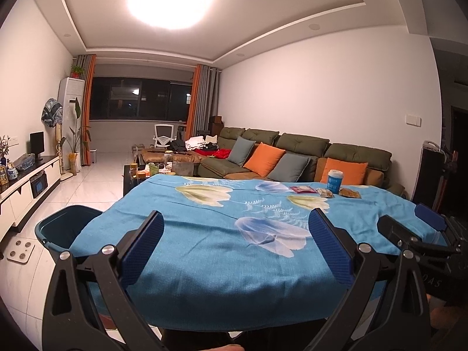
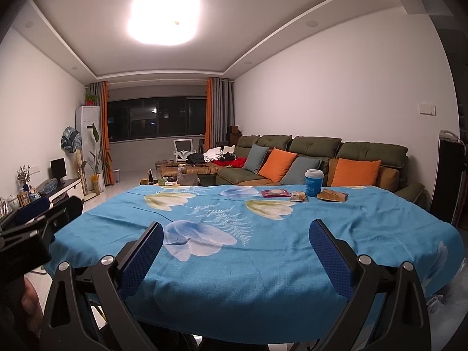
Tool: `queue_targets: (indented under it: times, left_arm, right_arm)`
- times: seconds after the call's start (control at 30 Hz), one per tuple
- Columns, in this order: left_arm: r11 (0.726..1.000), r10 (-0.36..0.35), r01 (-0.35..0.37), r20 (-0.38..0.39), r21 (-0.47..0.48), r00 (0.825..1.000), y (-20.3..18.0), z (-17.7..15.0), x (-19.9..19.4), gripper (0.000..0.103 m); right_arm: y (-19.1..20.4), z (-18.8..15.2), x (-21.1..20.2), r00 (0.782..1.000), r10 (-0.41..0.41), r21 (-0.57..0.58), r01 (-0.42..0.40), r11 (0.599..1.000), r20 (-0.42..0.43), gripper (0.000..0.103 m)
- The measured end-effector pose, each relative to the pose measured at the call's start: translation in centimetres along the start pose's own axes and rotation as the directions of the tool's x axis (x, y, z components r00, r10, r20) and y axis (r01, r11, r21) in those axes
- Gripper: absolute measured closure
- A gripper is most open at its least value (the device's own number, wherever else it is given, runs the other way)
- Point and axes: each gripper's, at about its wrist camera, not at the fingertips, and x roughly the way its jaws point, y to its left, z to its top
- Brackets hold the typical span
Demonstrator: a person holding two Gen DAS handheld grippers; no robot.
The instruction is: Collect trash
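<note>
On the far right part of a table under a blue flowered cloth [image 1: 204, 234] [image 2: 263, 248] lie a red snack wrapper [image 1: 303, 189] [image 2: 275, 193], a small clear packet [image 1: 325, 193] [image 2: 299, 196] and a brown packet [image 1: 349, 193] [image 2: 332, 195]. A blue paper cup with a white lid [image 1: 334, 181] [image 2: 313, 183] stands among them. My left gripper [image 1: 237, 219] hovers open over the near edge, nothing between its fingers. My right gripper [image 2: 236, 229] is open and empty too. A dark teal bin [image 1: 63, 225] stands on the floor at the table's left.
Behind the table runs a green sofa [image 1: 304, 155] [image 2: 318, 158] with orange and grey cushions. A cluttered coffee table [image 1: 163, 169] sits beyond the far left edge. A white TV cabinet [image 1: 26, 187] lines the left wall. A white scale [image 1: 21, 247] lies on the tiled floor.
</note>
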Motion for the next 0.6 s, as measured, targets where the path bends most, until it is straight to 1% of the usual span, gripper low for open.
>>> queue_targets:
  times: [0.37, 0.6]
  left_arm:
    - [1.0, -0.007, 0.008, -0.007, 0.004, 1.0, -0.01, 0.01, 0.12, 0.006]
    - [1.0, -0.026, 0.026, -0.018, 0.003, 0.999, 0.05, -0.08, 0.02, 0.006]
  right_arm:
    - [0.35, -0.06, 0.16, 1.0, 0.006, -0.014, -0.006, 1.0, -0.016, 0.007]
    - [0.56, -0.01, 0.09, 1.0, -0.002, -0.026, 0.001, 1.0, -0.008, 0.007]
